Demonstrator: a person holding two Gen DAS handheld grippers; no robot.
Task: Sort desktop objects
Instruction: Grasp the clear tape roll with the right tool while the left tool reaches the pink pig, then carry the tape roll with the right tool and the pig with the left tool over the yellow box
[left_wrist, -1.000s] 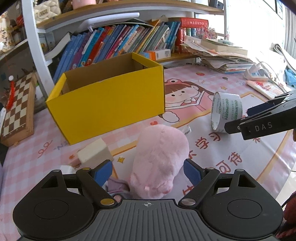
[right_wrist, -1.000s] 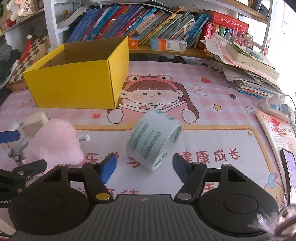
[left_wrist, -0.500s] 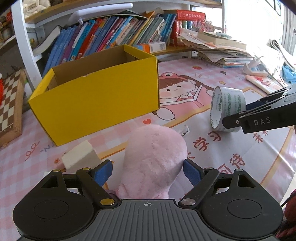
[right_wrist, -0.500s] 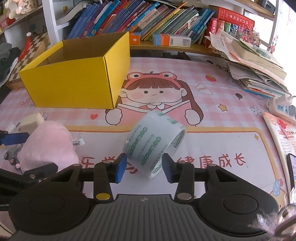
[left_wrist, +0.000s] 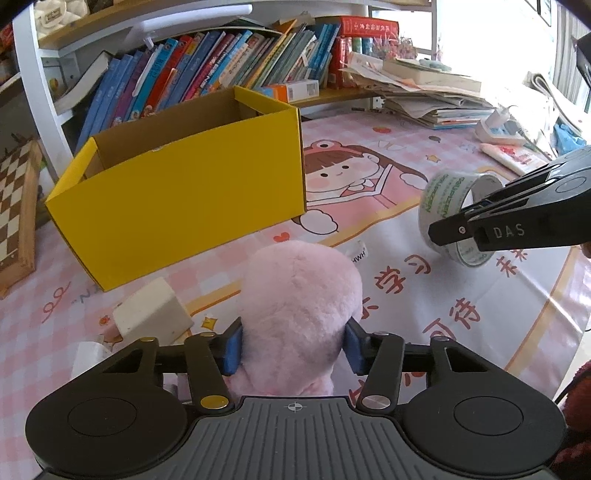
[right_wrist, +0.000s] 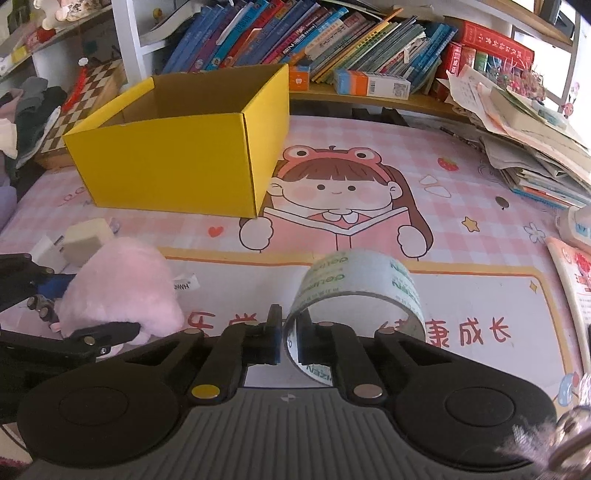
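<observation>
The pink plush toy lay at six o'clock from the yellow box, and the closing left gripper pressed both its sides. The right gripper, at three o'clock, pinched the tape roll wall.

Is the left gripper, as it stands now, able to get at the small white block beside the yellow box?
Probably not at once. The left gripper is closing its jaws on the pink plush toy, so it is occupied. The white block lies uncovered just beside it, so the way seems free.
</observation>
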